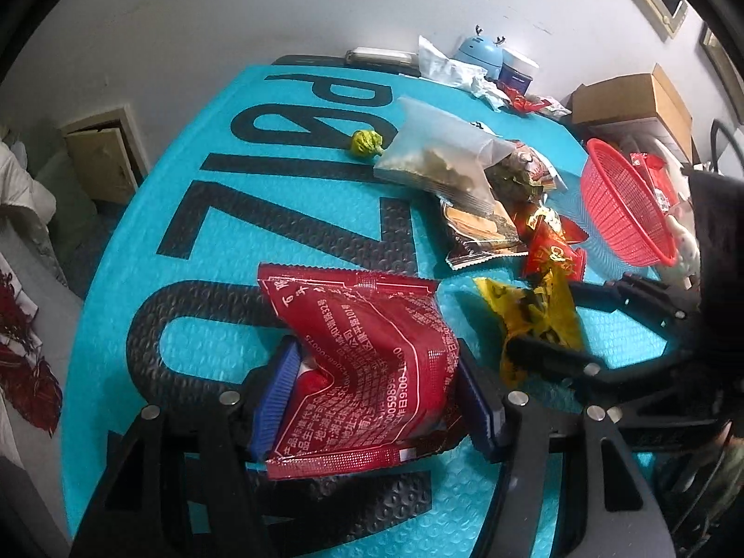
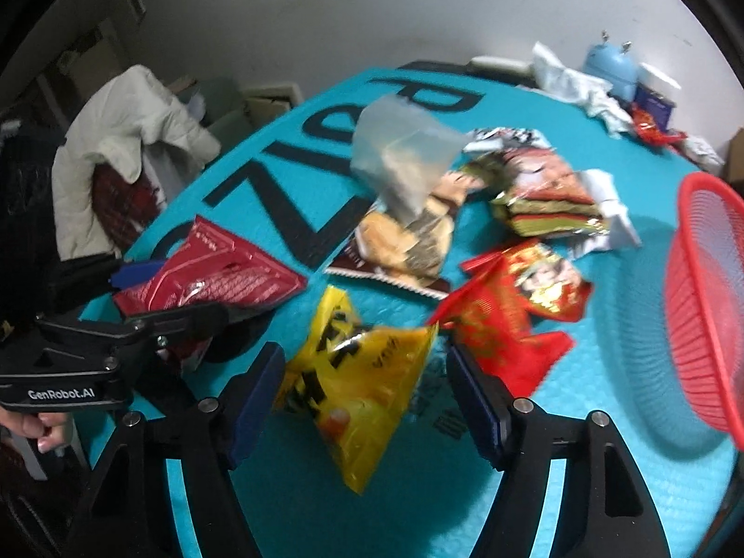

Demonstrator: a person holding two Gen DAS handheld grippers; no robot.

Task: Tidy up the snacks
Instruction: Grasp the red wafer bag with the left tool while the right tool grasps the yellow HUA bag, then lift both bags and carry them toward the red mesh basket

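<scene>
Left tongs (image 1: 376, 395) clamp red packet (image 1: 362, 362); right tongs (image 2: 362, 395) seemingly straddle yellow packet (image 2: 353, 381).

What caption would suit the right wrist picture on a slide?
Right hand-held gripper straddles a yellow snack packet on the teal mat, red basket alongside.

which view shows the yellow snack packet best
The right wrist view: the yellow packet lies whole and central between that hand's tongs, though slightly blurred. In the left wrist view it sits off to the right, smaller, its lower end hidden behind the right tongs' dark finger.
</scene>
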